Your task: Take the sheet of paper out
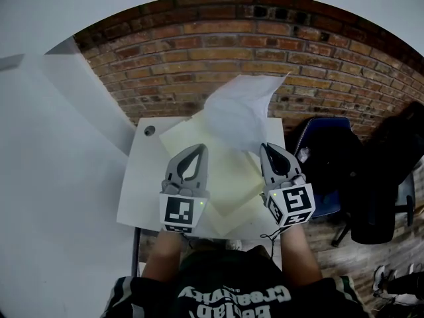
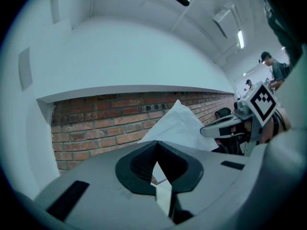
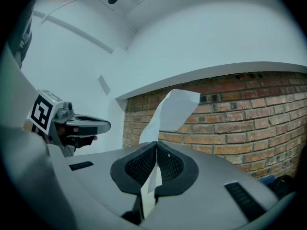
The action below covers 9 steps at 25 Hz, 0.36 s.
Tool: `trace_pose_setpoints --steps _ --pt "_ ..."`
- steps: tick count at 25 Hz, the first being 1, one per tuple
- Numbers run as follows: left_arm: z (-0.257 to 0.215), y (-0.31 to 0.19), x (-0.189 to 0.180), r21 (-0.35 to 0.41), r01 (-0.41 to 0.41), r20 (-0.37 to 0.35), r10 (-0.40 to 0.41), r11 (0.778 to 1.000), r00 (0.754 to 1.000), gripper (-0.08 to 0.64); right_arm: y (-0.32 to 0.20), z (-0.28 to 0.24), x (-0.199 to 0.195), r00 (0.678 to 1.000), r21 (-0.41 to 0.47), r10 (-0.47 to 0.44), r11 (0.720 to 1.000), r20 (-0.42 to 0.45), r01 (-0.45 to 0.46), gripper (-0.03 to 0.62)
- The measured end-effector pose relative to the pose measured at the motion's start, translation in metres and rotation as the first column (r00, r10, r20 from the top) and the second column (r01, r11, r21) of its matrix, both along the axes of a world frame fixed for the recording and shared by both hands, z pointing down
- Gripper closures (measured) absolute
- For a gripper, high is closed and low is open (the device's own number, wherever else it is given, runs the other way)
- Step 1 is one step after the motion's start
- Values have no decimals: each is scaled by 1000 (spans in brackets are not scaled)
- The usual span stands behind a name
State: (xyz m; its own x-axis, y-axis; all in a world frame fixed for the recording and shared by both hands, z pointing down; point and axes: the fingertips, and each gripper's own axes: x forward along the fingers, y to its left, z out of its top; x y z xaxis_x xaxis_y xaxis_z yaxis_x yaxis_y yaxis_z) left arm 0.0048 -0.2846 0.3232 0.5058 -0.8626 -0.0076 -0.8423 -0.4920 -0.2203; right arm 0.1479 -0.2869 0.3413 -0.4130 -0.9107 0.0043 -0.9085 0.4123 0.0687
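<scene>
Red brick wall (image 1: 218, 38), white table (image 1: 142, 191) in front of it, dark blue chair (image 1: 328, 158) at right, black bag (image 1: 391, 171) beside it

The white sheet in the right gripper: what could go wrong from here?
The right gripper pinches only one edge of the white sheet, which stands up bent; a quick pull could tear or crease it. The yellow folder reaches the near edge of the table and could slide off.

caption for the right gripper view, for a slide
Right gripper shut on the white sheet of paper, brick wall behind it.
</scene>
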Motion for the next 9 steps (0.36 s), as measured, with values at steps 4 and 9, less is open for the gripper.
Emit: trace_pose_setpoints --steps 4,9 --pt "-1 1 2 0 -3 2 3 1000 1000 560 1 0 1 1000 -3 5 1000 -2 -5 599" --pt "-3 2 5 2 -7 -6 7 1000 1000 560 2 0 3 1000 -5 4 1000 -4 -4 598"
